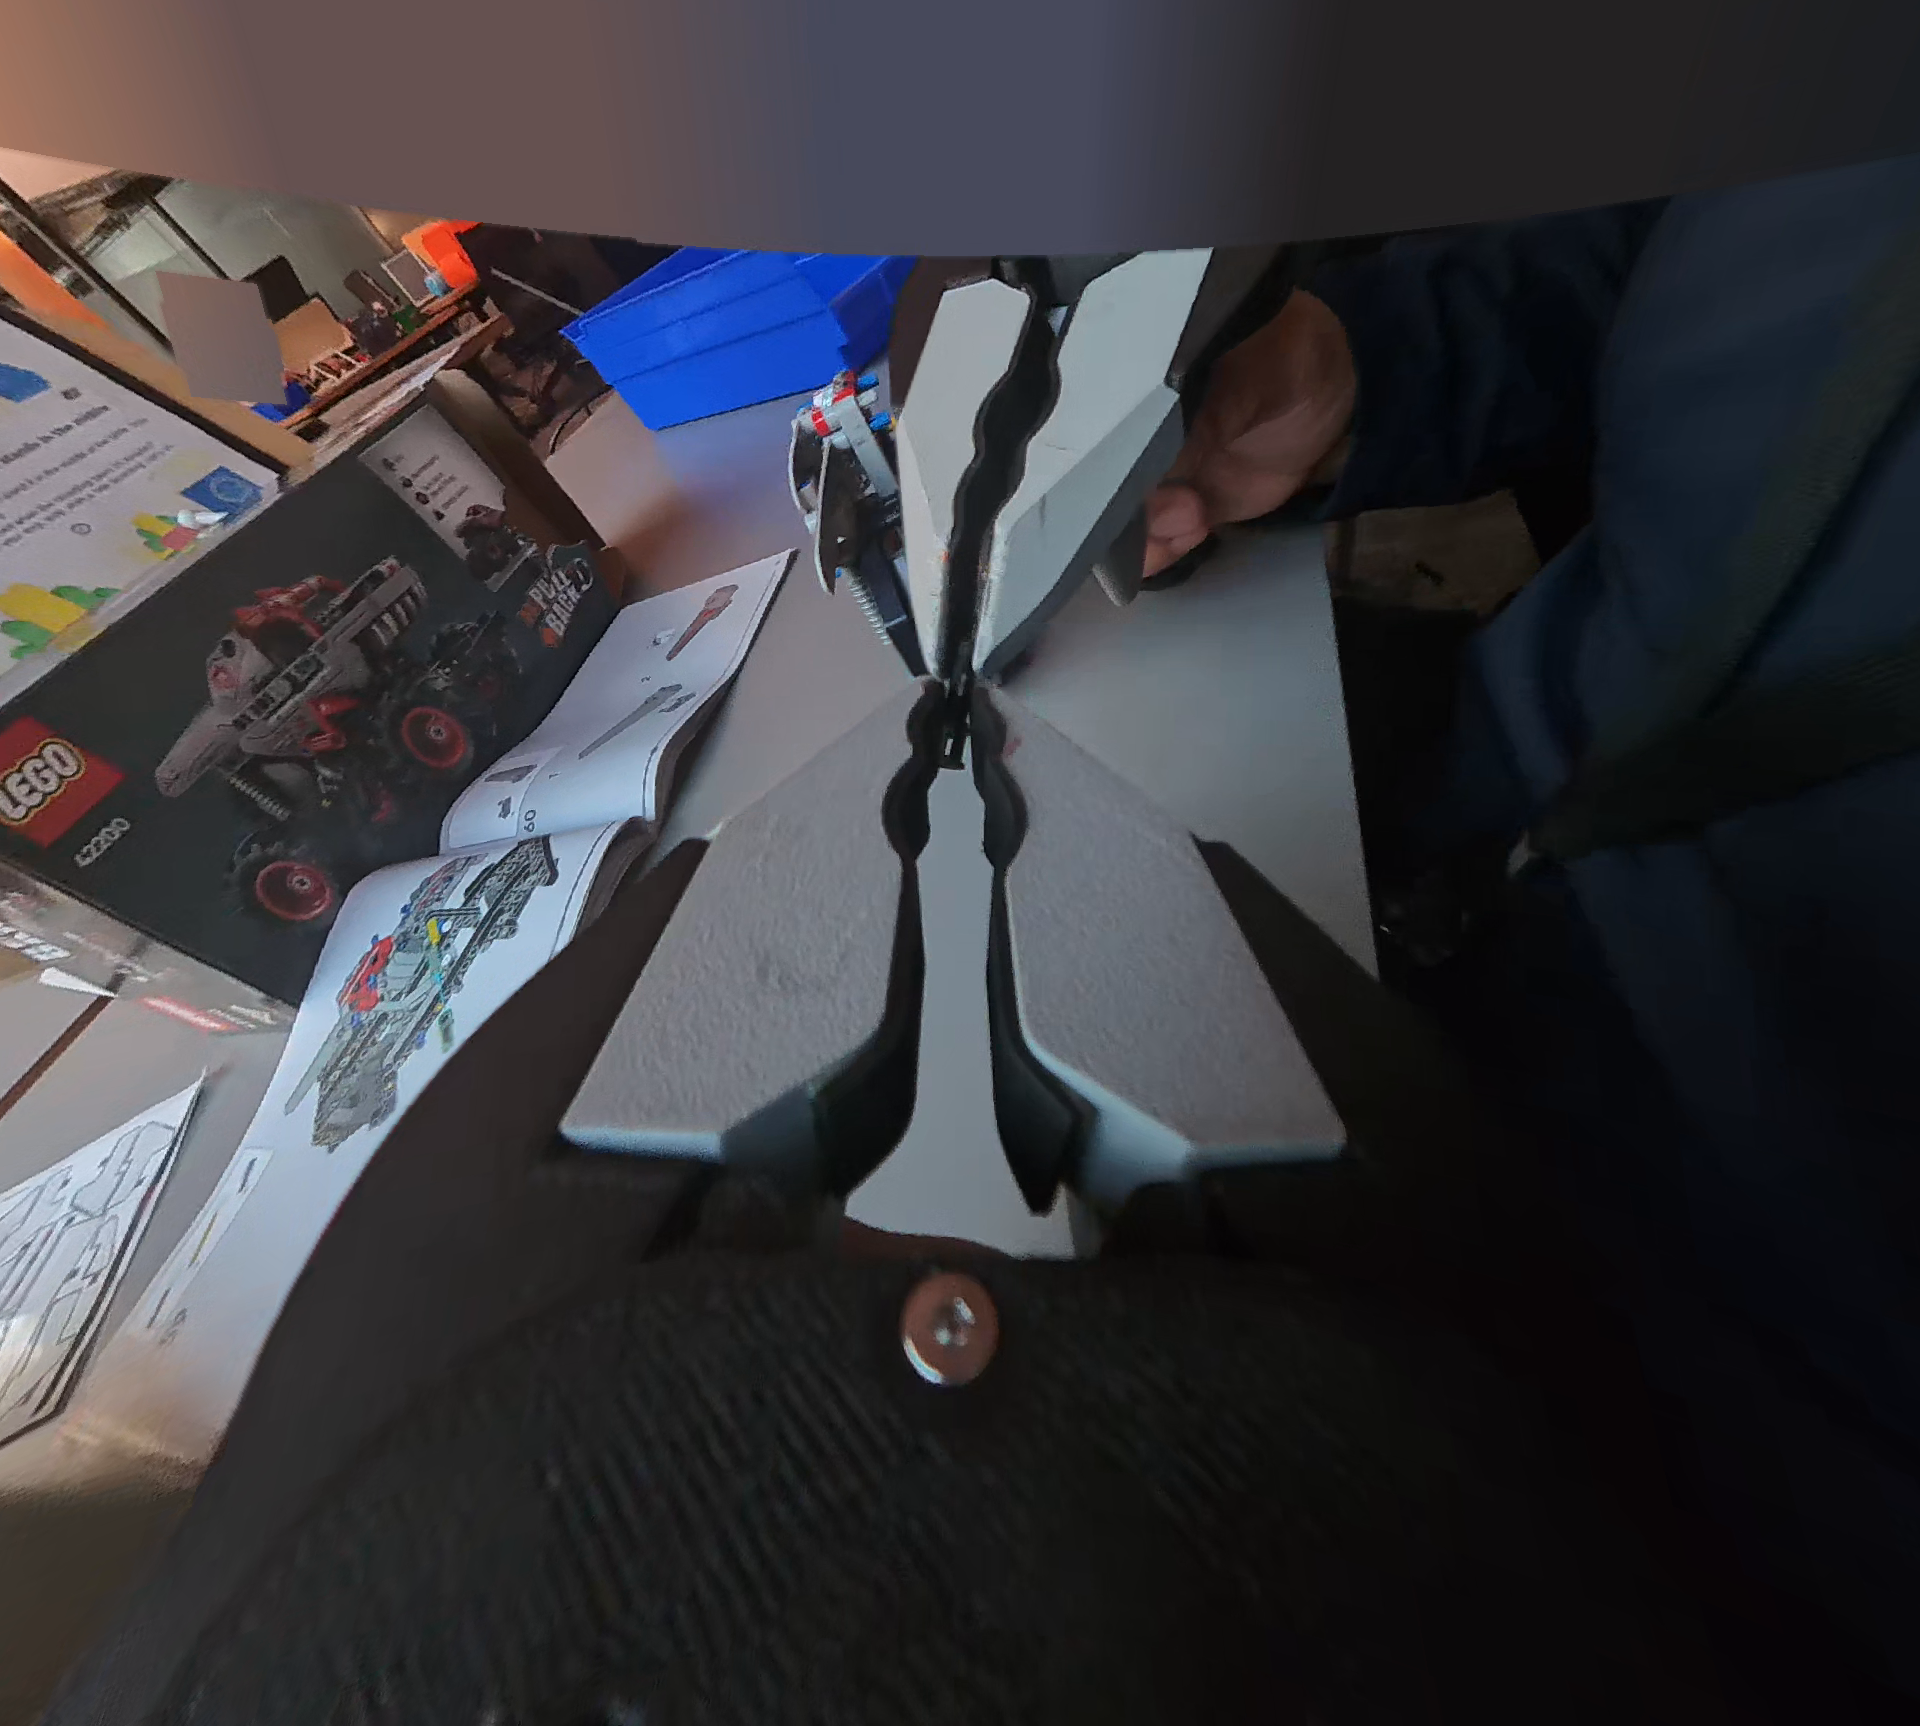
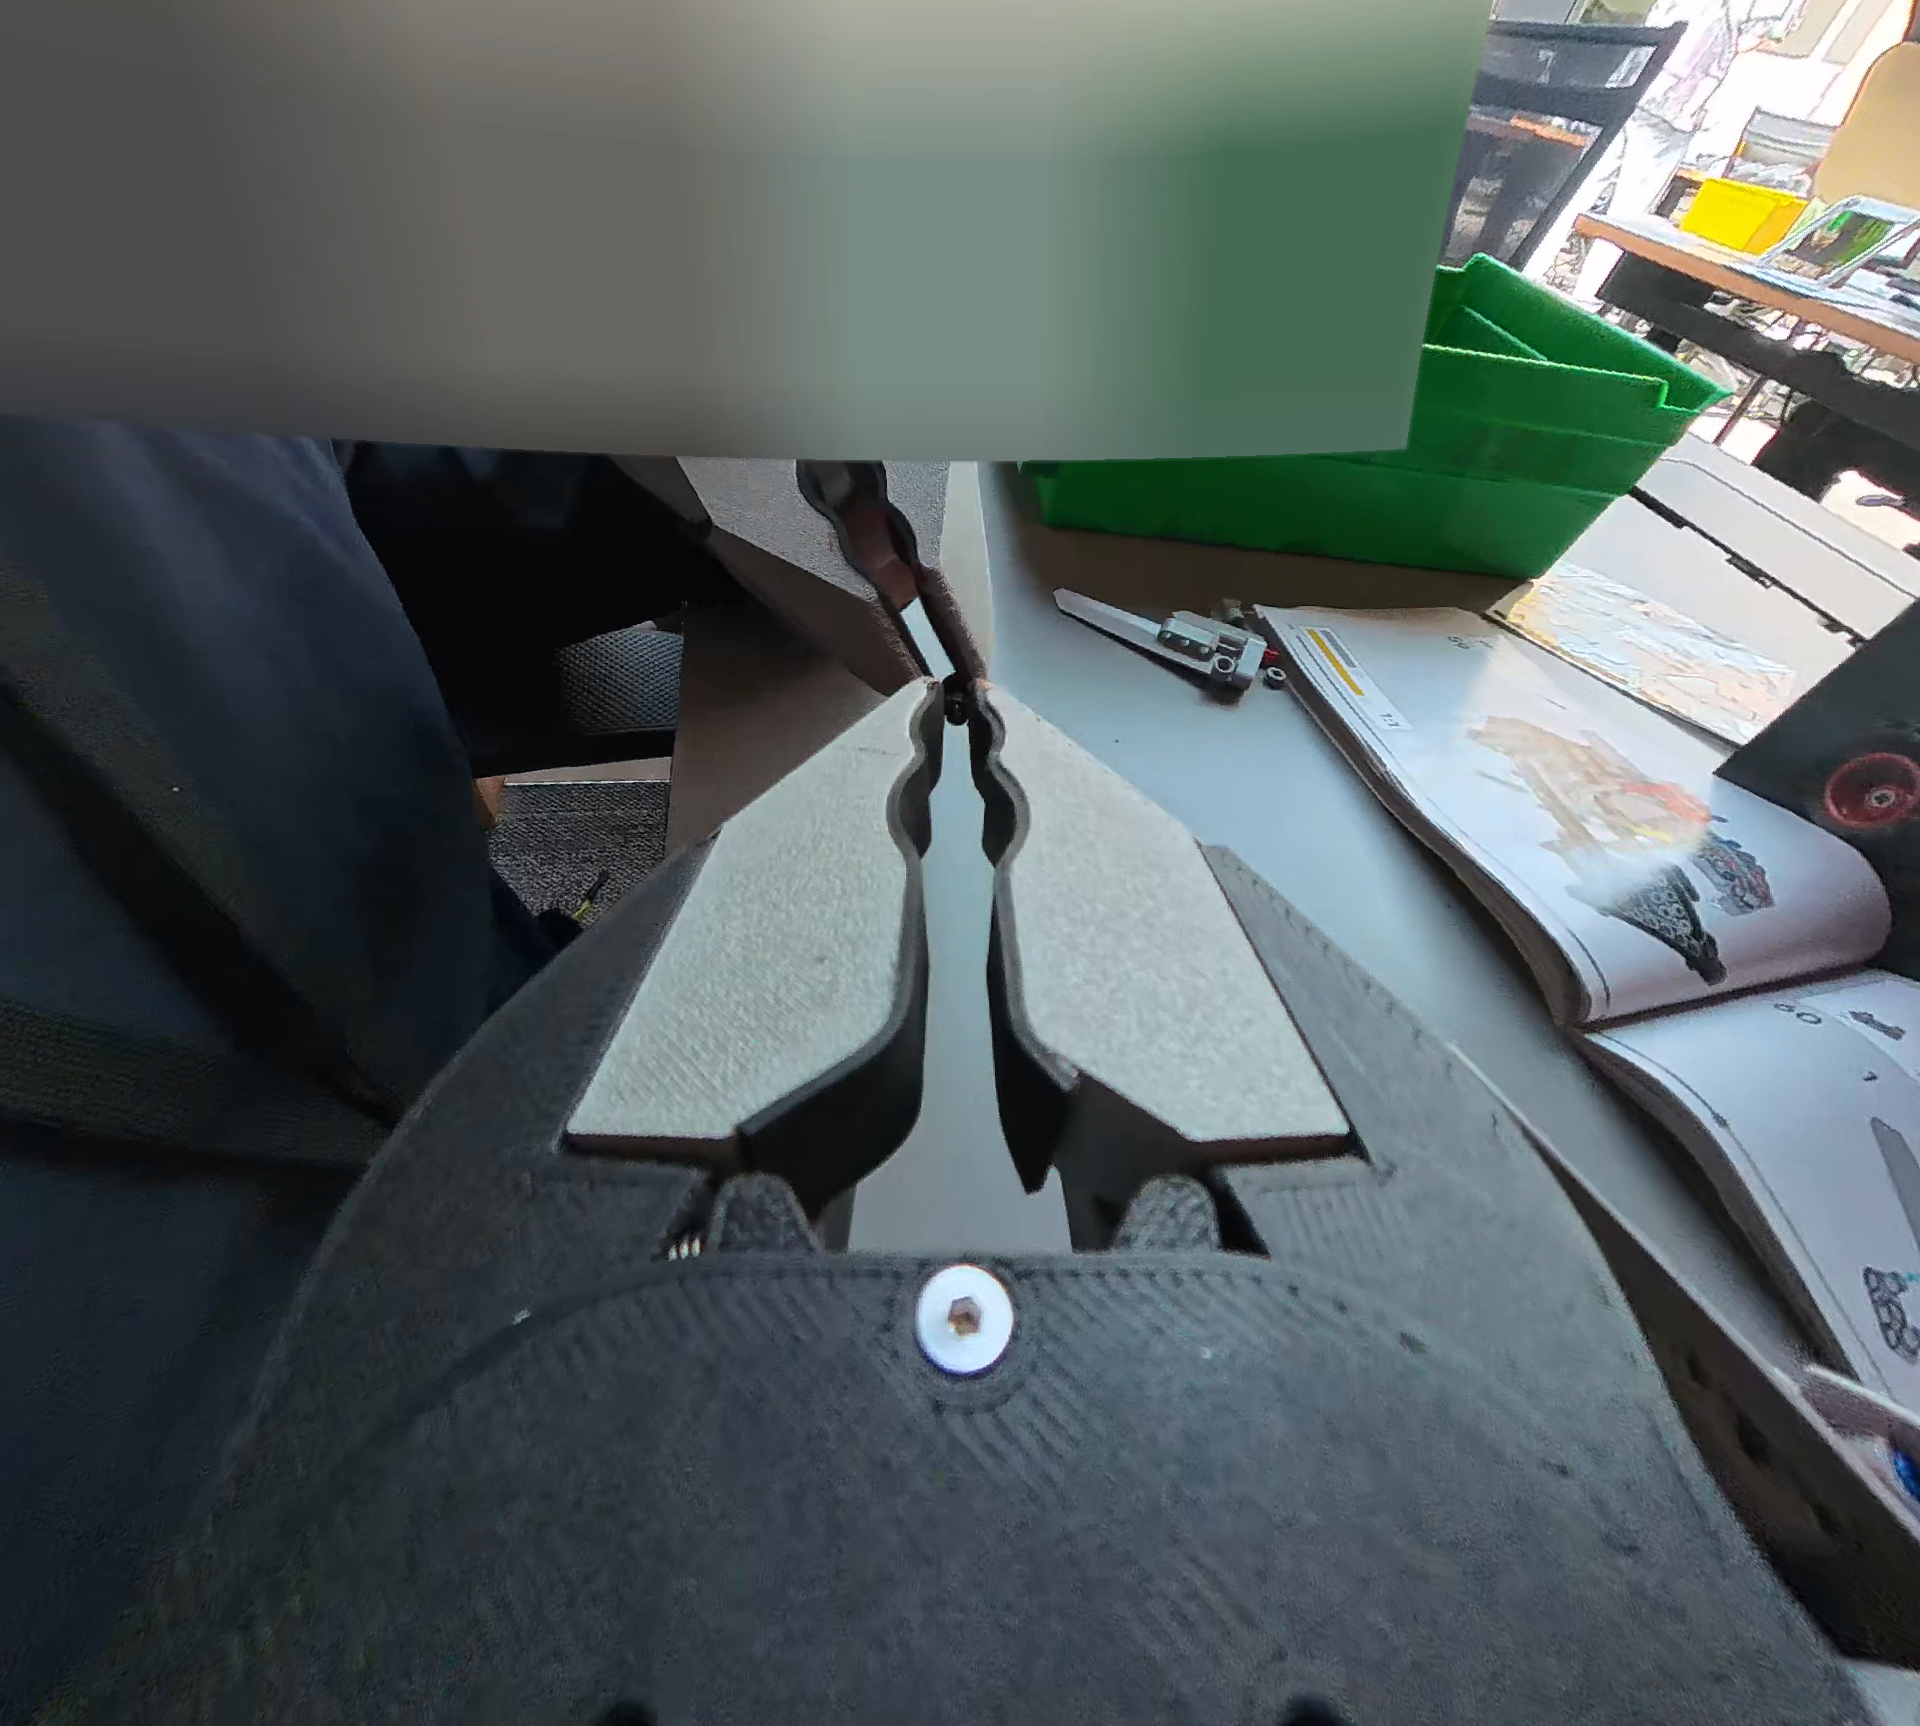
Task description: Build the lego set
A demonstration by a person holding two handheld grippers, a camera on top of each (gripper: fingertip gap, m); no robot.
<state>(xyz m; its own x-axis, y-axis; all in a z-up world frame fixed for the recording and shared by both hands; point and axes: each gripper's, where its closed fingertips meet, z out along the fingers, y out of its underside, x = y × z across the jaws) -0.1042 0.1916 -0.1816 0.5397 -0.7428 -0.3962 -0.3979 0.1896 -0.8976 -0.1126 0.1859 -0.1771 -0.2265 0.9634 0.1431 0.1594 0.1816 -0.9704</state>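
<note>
My left gripper (image 1: 952,726) is shut on a small black Lego pin (image 1: 951,741) held between its fingertips. My right gripper (image 2: 961,702) meets it tip to tip above the table edge and is shut on the same black pin (image 2: 956,705). The right gripper shows in the left wrist view (image 1: 951,663), coming down from the top. The left gripper shows in the right wrist view (image 2: 940,653), coming from above. A partly built grey, red and black Lego model (image 1: 847,481) stands on the table behind the right gripper. A small grey Lego sub-assembly (image 2: 1195,642) lies on the table.
The black Lego box (image 1: 291,689) and the open instruction booklet (image 1: 582,793) lie on the left; the booklet also shows in the right wrist view (image 2: 1507,793). Blue bins (image 1: 717,336) and green bins (image 2: 1455,471) stand at the back. A person's hand (image 1: 1268,429) and dark clothing are close on the right. My left and right fingertips are right by each other. The small grey Lego sub-assembly (image 2: 1195,642) is about 20 cm from both grippers' fingertips.
</note>
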